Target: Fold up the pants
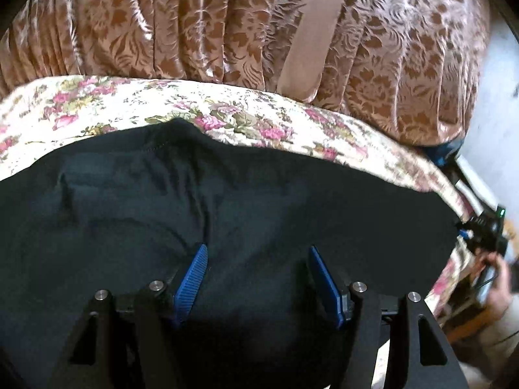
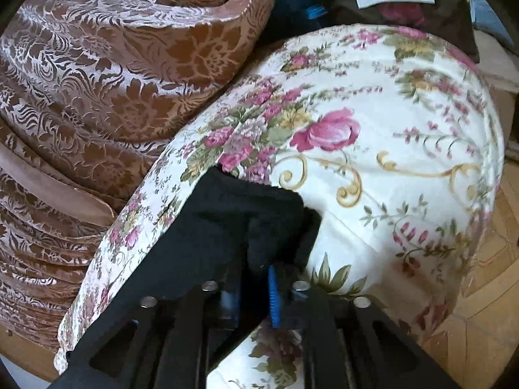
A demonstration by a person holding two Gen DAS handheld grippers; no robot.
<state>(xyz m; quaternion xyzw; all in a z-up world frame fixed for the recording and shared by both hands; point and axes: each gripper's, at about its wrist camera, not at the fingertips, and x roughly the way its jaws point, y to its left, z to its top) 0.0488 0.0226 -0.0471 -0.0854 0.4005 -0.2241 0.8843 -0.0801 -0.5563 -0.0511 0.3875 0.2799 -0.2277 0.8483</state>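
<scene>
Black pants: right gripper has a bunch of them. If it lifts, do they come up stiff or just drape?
Probably drape: the black pants lie wrinkled and flat on the floral sheet, and bunch softly where the right gripper pinches them. Likely light, thin knit. The open left gripper over the fabric would probably drag folds rather than slide the whole garment.

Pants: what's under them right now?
The pants lie on the floral sheet, which shows past their far edge and in front of the brown cushion. The right gripper pinches one end. Anything beneath the dark cloth itself is covered.
</scene>
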